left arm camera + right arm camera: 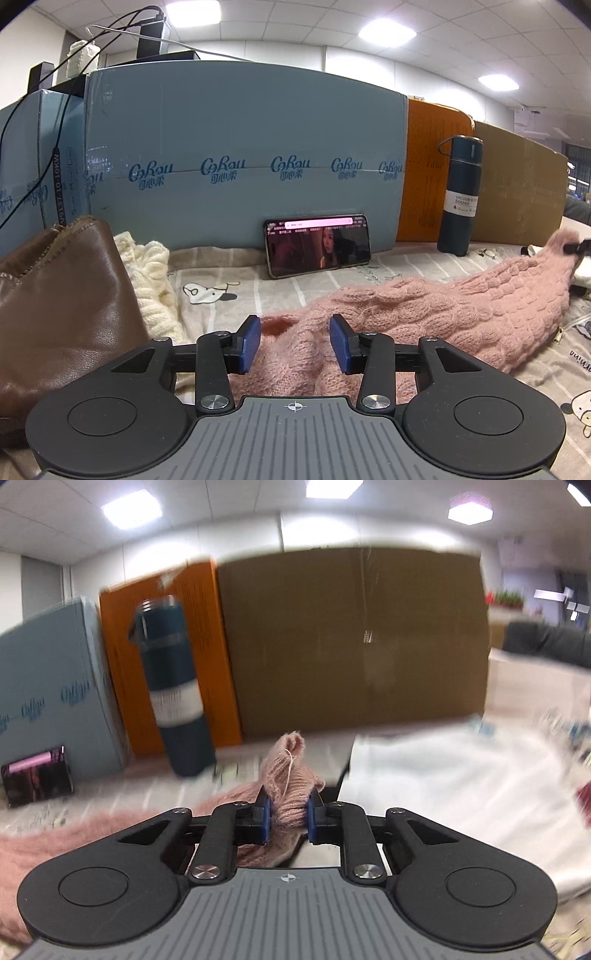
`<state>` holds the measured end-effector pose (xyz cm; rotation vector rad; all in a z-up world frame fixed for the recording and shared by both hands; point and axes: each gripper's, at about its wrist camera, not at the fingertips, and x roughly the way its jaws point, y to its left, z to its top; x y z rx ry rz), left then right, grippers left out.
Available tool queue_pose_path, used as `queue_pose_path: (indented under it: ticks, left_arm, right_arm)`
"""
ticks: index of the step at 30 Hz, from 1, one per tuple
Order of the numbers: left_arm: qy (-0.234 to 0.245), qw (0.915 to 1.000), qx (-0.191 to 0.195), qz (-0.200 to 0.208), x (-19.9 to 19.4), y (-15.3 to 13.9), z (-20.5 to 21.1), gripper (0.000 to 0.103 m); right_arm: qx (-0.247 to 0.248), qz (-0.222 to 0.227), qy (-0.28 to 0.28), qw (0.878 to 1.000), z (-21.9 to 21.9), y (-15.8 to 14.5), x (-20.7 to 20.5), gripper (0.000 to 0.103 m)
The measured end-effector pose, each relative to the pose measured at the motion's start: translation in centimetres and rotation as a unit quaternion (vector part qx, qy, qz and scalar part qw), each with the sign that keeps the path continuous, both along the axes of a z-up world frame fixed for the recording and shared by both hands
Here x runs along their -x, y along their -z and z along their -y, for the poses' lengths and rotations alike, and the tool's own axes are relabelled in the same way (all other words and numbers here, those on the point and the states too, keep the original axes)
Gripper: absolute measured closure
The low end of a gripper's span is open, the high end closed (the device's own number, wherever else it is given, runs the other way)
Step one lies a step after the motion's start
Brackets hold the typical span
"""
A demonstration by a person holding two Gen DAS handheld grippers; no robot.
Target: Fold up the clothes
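Note:
A pink cable-knit sweater (424, 317) lies stretched across the patterned bed sheet (221, 291), from under my left gripper to the far right. My left gripper (294, 339) is open, its blue pads either side of a bunched pink fold without pinching it. My right gripper (288, 814) is shut on a pink knit end (291, 775) of the sweater and holds it lifted; it also shows at the right edge of the left wrist view (576, 247). The right wrist view is motion-blurred.
A brown leather garment (59, 317) and a cream knit (151, 284) lie at the left. A phone (317, 245) leans on blue boxes (243, 147). A dark flask (460, 195) stands by orange (432, 166) and brown cartons (517, 184). White fabric (461, 794) lies at the right.

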<state>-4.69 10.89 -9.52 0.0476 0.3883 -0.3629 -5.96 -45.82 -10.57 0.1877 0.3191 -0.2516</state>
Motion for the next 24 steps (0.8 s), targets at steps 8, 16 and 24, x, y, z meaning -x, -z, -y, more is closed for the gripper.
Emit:
queue_pose_path:
  ticks: [8,16,24]
  left_arm:
    - [-0.001,0.9999,0.008,0.006,0.4,-0.3,-0.1,0.048]
    - [-0.011,0.9997,0.021,0.009,0.7,-0.5,-0.6,0.027]
    - [-0.016,0.9992,0.035,0.007,0.8,-0.7,-0.9,0.023]
  right_arm:
    - [-0.073,0.049,-0.124,0.988,-3.8,-2.5,1.5,0.086]
    - [-0.094,-0.001,-0.269,0.959,-11.9,-1.5,0.0,0.086]
    - [-0.071,-0.022,-0.305,0.950,-16.4,0.2,-1.3,0.046]
